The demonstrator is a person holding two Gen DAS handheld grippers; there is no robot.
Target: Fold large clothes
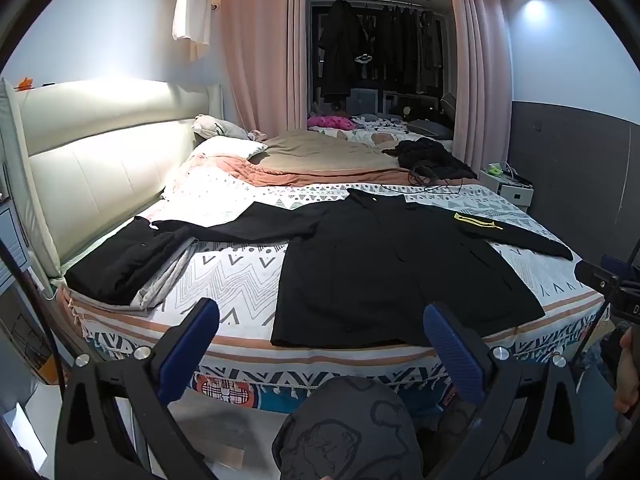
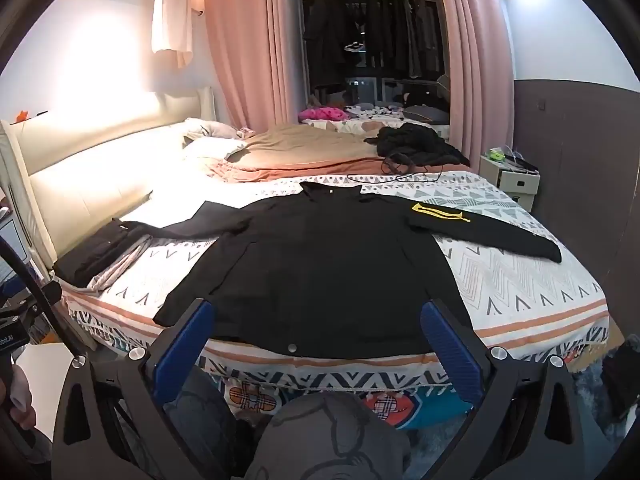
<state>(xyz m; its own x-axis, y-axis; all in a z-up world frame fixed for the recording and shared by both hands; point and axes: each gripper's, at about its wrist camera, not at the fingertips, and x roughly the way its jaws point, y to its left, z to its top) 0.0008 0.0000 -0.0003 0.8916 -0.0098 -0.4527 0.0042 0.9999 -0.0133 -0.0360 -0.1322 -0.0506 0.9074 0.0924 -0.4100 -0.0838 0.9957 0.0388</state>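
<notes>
The black jacket (image 2: 320, 268) lay flat on the patterned bedspread (image 2: 520, 276), sleeves spread, hem at the near edge, nothing folded. The left gripper (image 1: 320, 344) and right gripper (image 2: 316, 344) hung short of the bed, jaws wide apart and empty. A good start would likely be pinching one sleeve (image 2: 500, 232) near the cuff and shoulder, then laying it straight across the chest.

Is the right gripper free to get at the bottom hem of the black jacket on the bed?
Probably yes. The right gripper is open and empty, and the black jacket lies flat with its hem along the near edge of the bed, just ahead of the fingertips, nothing between them.
</notes>
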